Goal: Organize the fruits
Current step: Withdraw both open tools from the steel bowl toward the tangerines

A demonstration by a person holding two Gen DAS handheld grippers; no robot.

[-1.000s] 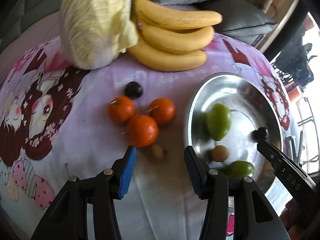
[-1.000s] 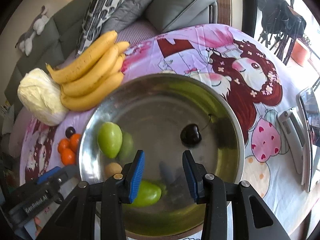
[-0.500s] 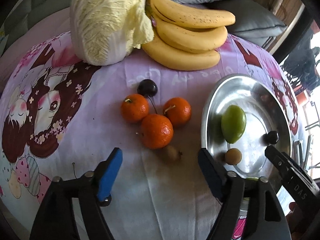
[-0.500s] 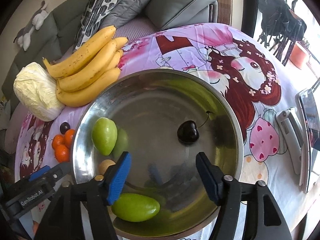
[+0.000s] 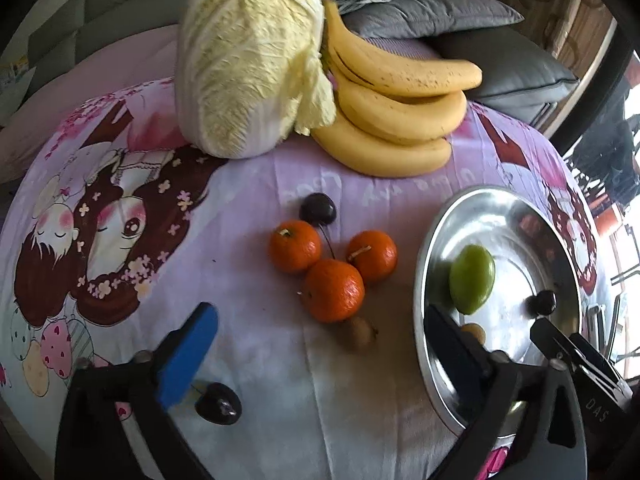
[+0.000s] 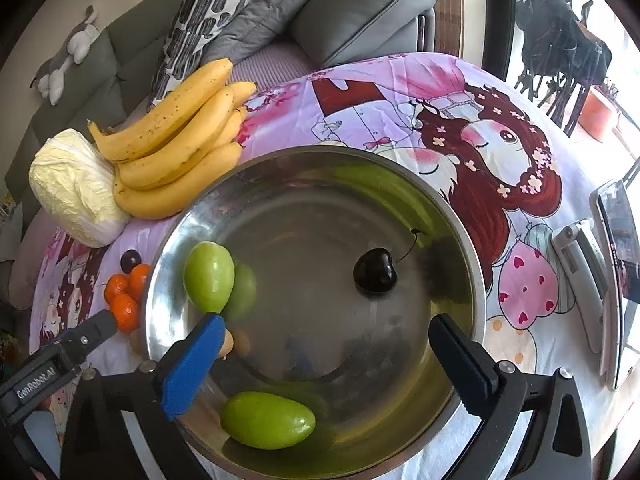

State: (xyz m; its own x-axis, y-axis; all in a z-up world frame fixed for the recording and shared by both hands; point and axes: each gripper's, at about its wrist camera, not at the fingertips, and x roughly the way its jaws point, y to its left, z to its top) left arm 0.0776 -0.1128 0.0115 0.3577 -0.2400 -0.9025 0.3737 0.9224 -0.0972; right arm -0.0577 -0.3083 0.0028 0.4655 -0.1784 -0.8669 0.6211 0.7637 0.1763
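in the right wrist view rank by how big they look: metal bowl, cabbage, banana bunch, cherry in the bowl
1. metal bowl
2. banana bunch
3. cabbage, partly hidden behind the bananas
4. cherry
The bowl is nearest the camera, which inflates it.

Daylight from right, blown-out window; glare on steel bowl (image 6: 460,216); fisheye edges dark, warped
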